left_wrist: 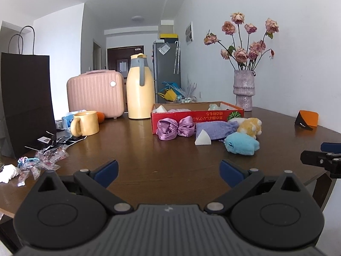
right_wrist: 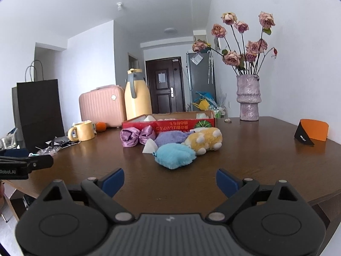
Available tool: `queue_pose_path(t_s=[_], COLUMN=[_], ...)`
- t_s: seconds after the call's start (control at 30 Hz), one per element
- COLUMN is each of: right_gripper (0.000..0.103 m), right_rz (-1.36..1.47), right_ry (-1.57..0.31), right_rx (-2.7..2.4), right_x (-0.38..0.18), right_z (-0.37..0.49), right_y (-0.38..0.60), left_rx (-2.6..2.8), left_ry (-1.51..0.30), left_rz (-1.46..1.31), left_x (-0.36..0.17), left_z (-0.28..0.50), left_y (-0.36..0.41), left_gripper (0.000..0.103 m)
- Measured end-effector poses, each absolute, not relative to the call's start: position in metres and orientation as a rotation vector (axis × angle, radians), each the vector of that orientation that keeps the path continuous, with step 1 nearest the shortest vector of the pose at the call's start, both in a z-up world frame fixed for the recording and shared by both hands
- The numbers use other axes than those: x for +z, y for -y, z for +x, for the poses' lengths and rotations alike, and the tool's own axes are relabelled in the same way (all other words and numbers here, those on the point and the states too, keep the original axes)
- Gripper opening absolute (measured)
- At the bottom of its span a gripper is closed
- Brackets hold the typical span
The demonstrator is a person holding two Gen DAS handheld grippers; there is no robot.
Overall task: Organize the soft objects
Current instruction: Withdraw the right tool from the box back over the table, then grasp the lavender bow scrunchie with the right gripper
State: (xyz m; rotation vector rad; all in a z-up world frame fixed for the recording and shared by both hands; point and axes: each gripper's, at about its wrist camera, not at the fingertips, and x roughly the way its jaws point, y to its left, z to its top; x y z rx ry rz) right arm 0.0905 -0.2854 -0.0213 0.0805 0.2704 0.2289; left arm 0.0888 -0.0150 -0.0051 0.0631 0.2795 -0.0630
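Note:
On the brown table lie a purple satin scrunchie (left_wrist: 175,127) (right_wrist: 137,136), a white sponge wedge (left_wrist: 203,137) (right_wrist: 149,146), a lilac pouch (left_wrist: 216,129) (right_wrist: 170,137), a yellow plush (left_wrist: 250,126) (right_wrist: 205,140) and a blue plush (left_wrist: 242,143) (right_wrist: 174,155). They sit just in front of a red cardboard box (left_wrist: 196,118) (right_wrist: 168,124) holding a few pale soft items. My left gripper (left_wrist: 169,173) is open over bare table, well short of the pile. My right gripper (right_wrist: 170,182) is open too, with the blue plush a little ahead of it.
A yellow mug (left_wrist: 85,123), orange fruit, pink case (left_wrist: 96,92), yellow jug (left_wrist: 140,87), black paper bag (left_wrist: 25,104) and candy wrappers (left_wrist: 45,159) fill the left side. A vase of dried roses (left_wrist: 244,89) and an orange-black card (left_wrist: 307,120) stand right. The table edge runs near right.

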Motion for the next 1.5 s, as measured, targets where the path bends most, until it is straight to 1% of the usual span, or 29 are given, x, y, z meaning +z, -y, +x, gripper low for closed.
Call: queue_pose_path(t_s=[0.3, 0.37, 0.43, 0.53, 0.6, 0.63, 0.7, 0.73, 0.8, 0.83, 0.9, 0.93, 0.97, 1.0, 1.03, 1.07, 1.1, 1.17, 1.2, 1.23, 1.27, 1.33, 1.4, 1.5], right_gripper=[0.09, 0.086, 0.084, 0.077, 0.074, 0.073, 0.073, 0.073, 0.071, 0.07, 0.066, 0.064, 0.062, 0.061, 0.057, 0.055, 0.055, 0.052, 0.05, 0.042, 0.03, 0.016, 0.015, 0.012], right_rz=[0.066, 0.071, 0.073, 0.073, 0.089, 0.103, 0.104, 0.093, 0.079, 0.079, 0.085, 0.096, 0.107, 0.123, 0.142, 0.158, 0.162, 0.161, 0.16, 0.163, 0.165, 0.188, 0.189, 0.199], right_ry=[-0.334, -0.349, -0.372, -0.408, -0.42, -0.429, -0.439, -0.439, -0.447, -0.45, -0.473, -0.488, -0.512, -0.535, -0.553, -0.573, -0.59, -0.613, -0.62, -0.634, -0.647, -0.66, -0.657, -0.633], right_rx=[0.242, 0.252, 0.263, 0.272, 0.294, 0.309, 0.335, 0.344, 0.348, 0.356, 0.375, 0.392, 0.406, 0.423, 0.438, 0.446, 0.451, 0.449, 0.447, 0.441, 0.44, 0.468, 0.472, 0.472], right_x=[-0.019, -0.015, -0.01, -0.002, 0.004, 0.008, 0.013, 0.015, 0.018, 0.018, 0.019, 0.018, 0.017, 0.015, 0.013, 0.011, 0.009, 0.004, 0.001, -0.003, -0.006, -0.012, -0.01, -0.003], right_z=[0.139, 0.157, 0.18, 0.218, 0.243, 0.257, 0.283, 0.297, 0.322, 0.337, 0.362, 0.376, 0.389, 0.402, 0.413, 0.423, 0.432, 0.448, 0.455, 0.462, 0.466, 0.47, 0.468, 0.461], right_y=[0.274, 0.272, 0.268, 0.259, 0.254, 0.251, 0.242, 0.237, 0.227, 0.222, 0.213, 0.209, 0.204, 0.201, 0.198, 0.195, 0.192, 0.184, 0.182, 0.179, 0.176, 0.176, 0.176, 0.179], left_rx=[-0.047, -0.051, -0.044, -0.049, -0.065, -0.084, -0.096, -0.106, -0.116, -0.129, -0.148, -0.159, -0.165, -0.169, -0.179, -0.186, -0.19, -0.219, -0.229, -0.236, -0.239, -0.23, -0.247, -0.265], left_ry=[-0.332, -0.331, -0.335, -0.343, -0.358, -0.36, -0.377, -0.389, -0.427, -0.445, -0.491, -0.515, -0.544, -0.573, -0.594, -0.611, -0.632, -0.658, -0.669, -0.684, -0.694, -0.69, -0.673, -0.628], left_rz=[0.04, 0.033, 0.032, 0.015, -0.001, -0.011, -0.026, -0.031, -0.037, -0.046, -0.069, -0.082, -0.091, -0.097, -0.109, -0.124, -0.14, -0.163, -0.168, -0.166, -0.163, -0.159, -0.152, -0.135], left_x=[-0.001, 0.005, 0.011, 0.022, 0.028, 0.031, 0.035, 0.035, 0.034, 0.032, 0.025, 0.02, 0.015, 0.011, 0.006, 0.002, -0.001, -0.008, -0.01, -0.013, -0.015, -0.014, -0.007, 0.01], left_z=[0.148, 0.169, 0.194, 0.233, 0.26, 0.275, 0.306, 0.322, 0.35, 0.365, 0.389, 0.401, 0.412, 0.422, 0.43, 0.435, 0.439, 0.444, 0.445, 0.447, 0.447, 0.446, 0.44, 0.421], left_y=[0.007, 0.004, -0.001, -0.009, -0.014, -0.017, -0.02, -0.021, -0.021, -0.022, -0.023, -0.024, -0.025, -0.026, -0.028, -0.03, -0.032, -0.035, -0.034, -0.034, -0.034, -0.033, -0.03, -0.023], left_gripper=[0.103, 0.103, 0.103, 0.098, 0.093, 0.092, 0.085, 0.084, 0.078, 0.076, 0.065, 0.062, 0.053, 0.047, 0.047, 0.044, 0.041, 0.039, 0.027, 0.019, 0.011, 0.007, 0.004, 0.003])
